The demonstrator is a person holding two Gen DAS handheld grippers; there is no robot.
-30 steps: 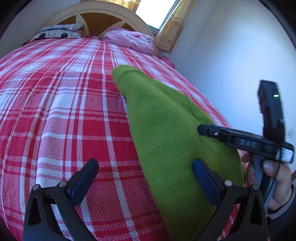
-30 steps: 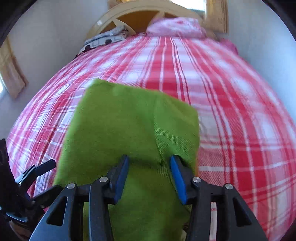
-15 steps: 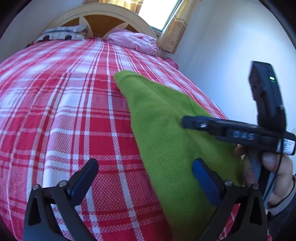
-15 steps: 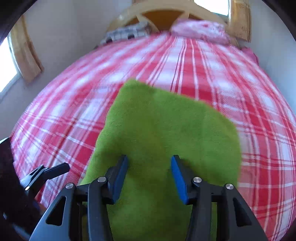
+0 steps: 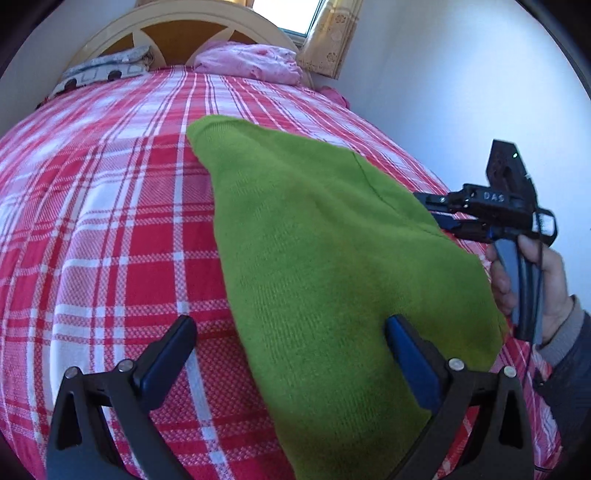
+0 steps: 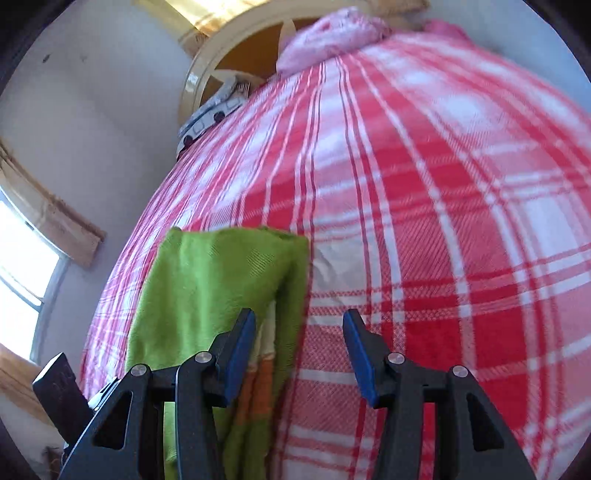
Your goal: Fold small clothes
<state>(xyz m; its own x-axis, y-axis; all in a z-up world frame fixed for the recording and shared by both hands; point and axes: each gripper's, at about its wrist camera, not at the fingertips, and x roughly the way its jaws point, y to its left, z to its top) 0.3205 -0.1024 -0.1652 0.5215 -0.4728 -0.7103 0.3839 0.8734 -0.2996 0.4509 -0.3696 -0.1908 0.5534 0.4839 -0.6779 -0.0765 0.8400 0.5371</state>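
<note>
We see a big bed with a red and white checked cover. It fills most of both views. At its far end stands a round cream and brown headboard, and a pink pillow and a grey patterned pillow lie against it.

On the bed lies a green knitted garment. It is spread flat and long, on the right half of the bed, close to the right edge. Its narrow end points toward the headboard, and its wide end is at the near edge of the bed. In the right wrist view the same garment shows orange and pale stripes along one side near the bottom.

Our left hand-held gripper hangs above the near part of the garment. Its blue pads are wide apart and hold nothing. The left pad is over the checked cover, and the right pad is over the green knit.

Our right hand-held gripper is about half open and holds nothing. Its left pad is over the garment's right edge, and its right pad is over the bare cover. In the left wrist view we see it at the garment's right edge, held by a hand in a grey sleeve.
</note>
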